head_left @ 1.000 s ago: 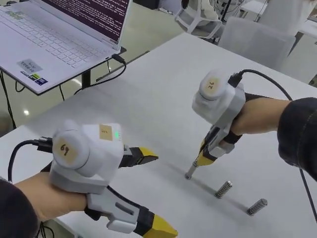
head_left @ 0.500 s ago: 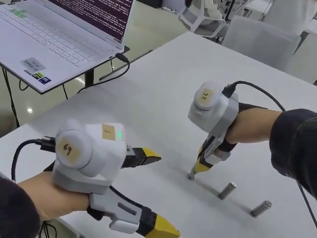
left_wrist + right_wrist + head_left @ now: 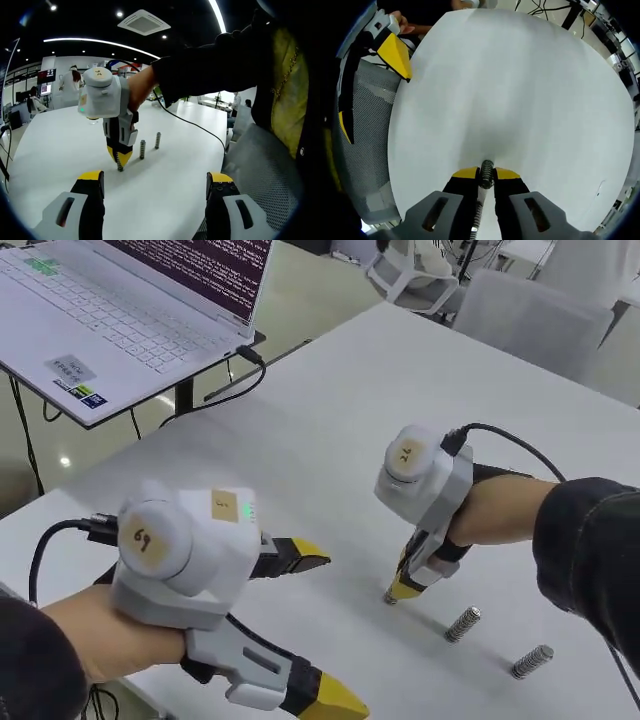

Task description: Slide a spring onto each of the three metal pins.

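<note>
Right tongs [image 3: 400,590]: pressed together, pinching a spring [image 3: 486,181] just behind its tip. The spring's long axis runs out along the tongs, steep to the surface [image 3: 330,420], with its lower end at or just touching it. Cannot tell whether a pin sits inside the coils.

Second spring [image 3: 462,624] and third spring [image 3: 530,661] stand near upright on the surface. They form a row leading off from the held one toward the person's right, near one another but not touching.

Left tongs [image 3: 156,182]: spread wide, holding nothing, hovering well apart on the left, pointed at the row.

Judgement: the right hand is the nearer and does the work. The move ahead turns on holding the spring's axis in line with whatever it seats on, straight down. A tilt would likely bind the coils, or tip the spring over on release.
</note>
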A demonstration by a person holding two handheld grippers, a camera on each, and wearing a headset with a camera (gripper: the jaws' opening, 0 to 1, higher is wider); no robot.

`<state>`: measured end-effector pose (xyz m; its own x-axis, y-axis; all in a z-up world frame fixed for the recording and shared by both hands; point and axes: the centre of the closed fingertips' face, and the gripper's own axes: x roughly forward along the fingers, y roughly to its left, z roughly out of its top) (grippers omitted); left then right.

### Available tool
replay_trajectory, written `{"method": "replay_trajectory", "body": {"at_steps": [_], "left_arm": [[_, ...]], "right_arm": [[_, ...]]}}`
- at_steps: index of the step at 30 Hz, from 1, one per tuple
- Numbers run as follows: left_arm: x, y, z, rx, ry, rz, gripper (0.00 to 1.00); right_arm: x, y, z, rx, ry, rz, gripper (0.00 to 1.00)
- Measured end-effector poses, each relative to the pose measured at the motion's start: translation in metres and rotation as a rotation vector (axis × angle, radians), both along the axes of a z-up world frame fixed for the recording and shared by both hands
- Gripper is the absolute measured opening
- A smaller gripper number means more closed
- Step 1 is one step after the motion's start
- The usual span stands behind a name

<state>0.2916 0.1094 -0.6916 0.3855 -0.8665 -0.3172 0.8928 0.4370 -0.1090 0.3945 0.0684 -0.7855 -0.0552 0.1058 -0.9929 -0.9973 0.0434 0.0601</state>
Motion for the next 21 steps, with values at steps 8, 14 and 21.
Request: {"method": "replay_trajectory", "body": {"at_steps": [8,14,21], "left_arm": [[0.001,0.000,0.000,-0.002,0.001,0.004,0.81],[0.001,0.000,-0.001,0.002,0.004,0.004,0.81],[0.003,0.000,0.002,0.005,0.001,0.007,0.81]], "right_arm": [[0.000,0.000,-0.002,0.018,-0.007,-0.001,0.13],[0.001,-0.001,0.005,0.047,-0.016,-0.012,0.18],[-0.001,-0.005,0.011,0.081,-0.022,-0.033,0.29]]}}
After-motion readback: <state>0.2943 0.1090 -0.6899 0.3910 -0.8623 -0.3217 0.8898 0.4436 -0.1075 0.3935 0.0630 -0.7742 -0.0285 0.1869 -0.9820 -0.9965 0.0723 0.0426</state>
